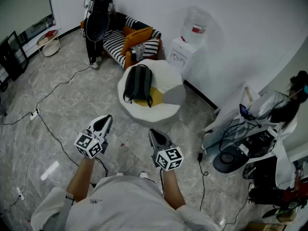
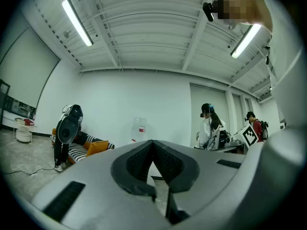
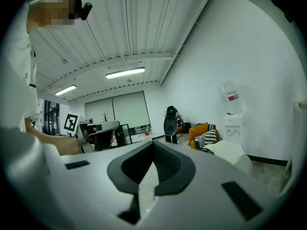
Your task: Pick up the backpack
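Observation:
A black backpack point(image 1: 138, 83) lies flat on a round white pouf point(image 1: 159, 107) with a yellow patch, in the middle of the head view. Both grippers are held level in front of the person, well short of the pouf. My left gripper point(image 1: 105, 121) is shut, with nothing between its jaws. My right gripper point(image 1: 153, 133) is shut and empty too. In the right gripper view the pouf point(image 3: 232, 152) shows at the right behind the jaws. The backpack is not seen in the left gripper view.
A striped sofa point(image 1: 130, 41) with an orange cushion stands behind the pouf. A water dispenser point(image 1: 190, 40) is against the wall. A black standing device point(image 1: 97, 20) is at the back left. Cables point(image 1: 45, 129) run over the floor. A person point(image 1: 284, 109) sits at a cluttered desk on the right.

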The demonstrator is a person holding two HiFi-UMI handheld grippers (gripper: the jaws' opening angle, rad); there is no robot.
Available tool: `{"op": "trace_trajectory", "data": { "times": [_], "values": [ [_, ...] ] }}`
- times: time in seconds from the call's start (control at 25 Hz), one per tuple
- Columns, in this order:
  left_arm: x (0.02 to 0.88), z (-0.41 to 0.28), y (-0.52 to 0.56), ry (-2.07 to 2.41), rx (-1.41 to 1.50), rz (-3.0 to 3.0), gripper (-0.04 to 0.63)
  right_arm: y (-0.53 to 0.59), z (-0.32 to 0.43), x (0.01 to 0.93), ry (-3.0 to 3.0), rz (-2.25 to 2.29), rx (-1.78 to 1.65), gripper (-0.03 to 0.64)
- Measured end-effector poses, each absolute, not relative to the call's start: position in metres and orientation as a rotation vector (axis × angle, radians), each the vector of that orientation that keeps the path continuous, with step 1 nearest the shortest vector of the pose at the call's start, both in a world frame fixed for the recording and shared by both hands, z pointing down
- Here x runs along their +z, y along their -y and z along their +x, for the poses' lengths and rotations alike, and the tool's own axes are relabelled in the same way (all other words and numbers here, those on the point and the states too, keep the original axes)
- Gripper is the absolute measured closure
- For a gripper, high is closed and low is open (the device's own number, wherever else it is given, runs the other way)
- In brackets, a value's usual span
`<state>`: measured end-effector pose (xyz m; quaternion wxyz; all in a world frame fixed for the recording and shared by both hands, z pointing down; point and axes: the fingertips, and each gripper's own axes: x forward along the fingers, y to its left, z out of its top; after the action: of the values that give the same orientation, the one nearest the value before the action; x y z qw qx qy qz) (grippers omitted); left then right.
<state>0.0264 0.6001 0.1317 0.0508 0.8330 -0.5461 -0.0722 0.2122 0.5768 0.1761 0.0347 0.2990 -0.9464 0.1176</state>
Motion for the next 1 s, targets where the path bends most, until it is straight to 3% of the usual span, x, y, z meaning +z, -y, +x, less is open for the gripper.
{"op": "trace_trajectory", "data": {
  "times": [1.0],
  "values": [
    [0.137, -0.038, -0.611, 1.608, -0.200, 2.582, 0.594, -0.592, 0.158, 0.168, 2.921, 1.032, 0.343, 0.611]
  ]
}}
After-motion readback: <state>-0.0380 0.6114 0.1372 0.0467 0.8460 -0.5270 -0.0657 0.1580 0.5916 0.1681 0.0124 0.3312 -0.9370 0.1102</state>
